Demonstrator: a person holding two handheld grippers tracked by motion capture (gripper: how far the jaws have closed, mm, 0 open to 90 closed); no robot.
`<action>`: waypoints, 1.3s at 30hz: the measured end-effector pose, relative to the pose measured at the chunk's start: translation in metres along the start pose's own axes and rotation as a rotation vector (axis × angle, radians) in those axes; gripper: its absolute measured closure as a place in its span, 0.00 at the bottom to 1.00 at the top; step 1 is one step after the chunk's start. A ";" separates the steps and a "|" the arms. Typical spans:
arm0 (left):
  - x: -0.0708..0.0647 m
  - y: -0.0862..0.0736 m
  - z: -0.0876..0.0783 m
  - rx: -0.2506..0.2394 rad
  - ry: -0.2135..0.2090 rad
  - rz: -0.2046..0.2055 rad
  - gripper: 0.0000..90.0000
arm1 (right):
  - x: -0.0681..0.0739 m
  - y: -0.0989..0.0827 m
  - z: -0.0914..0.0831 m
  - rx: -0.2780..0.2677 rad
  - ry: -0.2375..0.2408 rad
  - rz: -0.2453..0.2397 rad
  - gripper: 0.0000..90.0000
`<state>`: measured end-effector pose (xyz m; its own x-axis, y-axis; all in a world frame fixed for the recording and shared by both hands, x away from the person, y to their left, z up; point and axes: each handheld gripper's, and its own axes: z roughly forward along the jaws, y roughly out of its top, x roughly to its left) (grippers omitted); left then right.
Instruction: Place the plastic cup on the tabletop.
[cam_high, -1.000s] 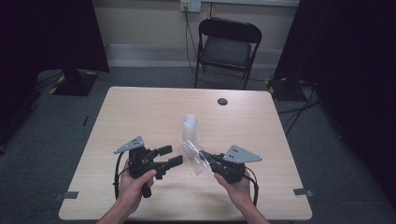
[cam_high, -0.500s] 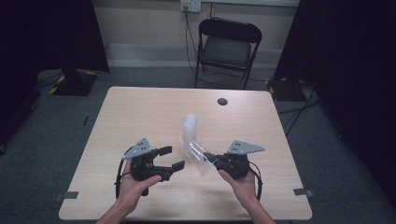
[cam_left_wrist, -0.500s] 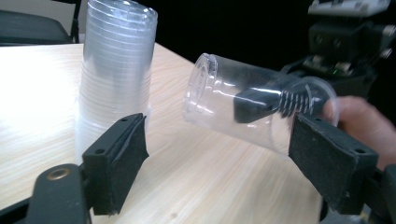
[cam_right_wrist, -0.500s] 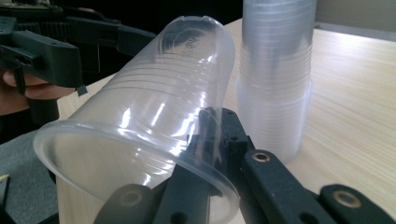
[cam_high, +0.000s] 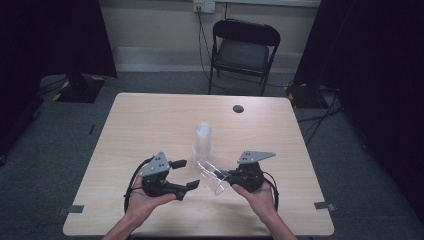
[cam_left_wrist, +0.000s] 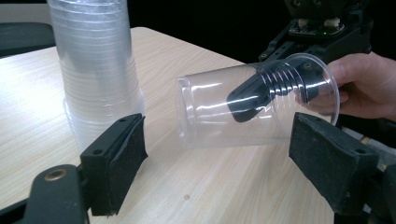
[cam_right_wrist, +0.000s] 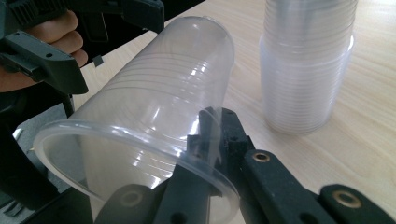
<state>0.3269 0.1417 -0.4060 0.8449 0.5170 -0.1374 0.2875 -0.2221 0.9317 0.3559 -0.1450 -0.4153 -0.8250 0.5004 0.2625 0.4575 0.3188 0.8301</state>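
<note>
1. I see the clear plastic cup (cam_high: 212, 176) lying on its side, pinched at the rim wall by my right hand-held gripper (cam_high: 225, 176), one jaw inside the mouth and one outside. It hangs just above the surface (cam_high: 150, 120), in front of the stack of cups (cam_high: 202, 142).
2. My right hand (cam_high: 260, 197) holds its hand-held gripper level, jaws pointing left toward the other one, clenched on the cup.
3. My left hand-held gripper (cam_high: 186, 174) is released, jaws wide apart, aimed right at the cup's base; the left hand (cam_high: 145, 202) cradles it from below.
4. Against the earlier high view, both hands sit slightly lower in the frame; the cup stays gripped.
5. The cup's long axis runs roughly level: base toward the left hand-held gripper, mouth toward the right.
</note>
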 end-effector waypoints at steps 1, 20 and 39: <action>-0.001 0.000 0.001 0.006 0.000 0.015 0.21 | 0.000 0.000 0.000 0.005 0.004 0.001 1.00; -0.016 0.000 0.011 0.093 -0.025 0.218 0.18 | 0.001 -0.001 0.010 0.146 0.102 0.022 1.00; -0.028 -0.011 0.025 0.170 -0.077 0.403 0.17 | 0.001 -0.003 0.020 0.227 0.146 0.035 1.00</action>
<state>0.3113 0.1090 -0.4209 0.9341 0.2996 0.1944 -0.0067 -0.5294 0.8483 0.3604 -0.1291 -0.4274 -0.8388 0.3985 0.3709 0.5358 0.4840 0.6918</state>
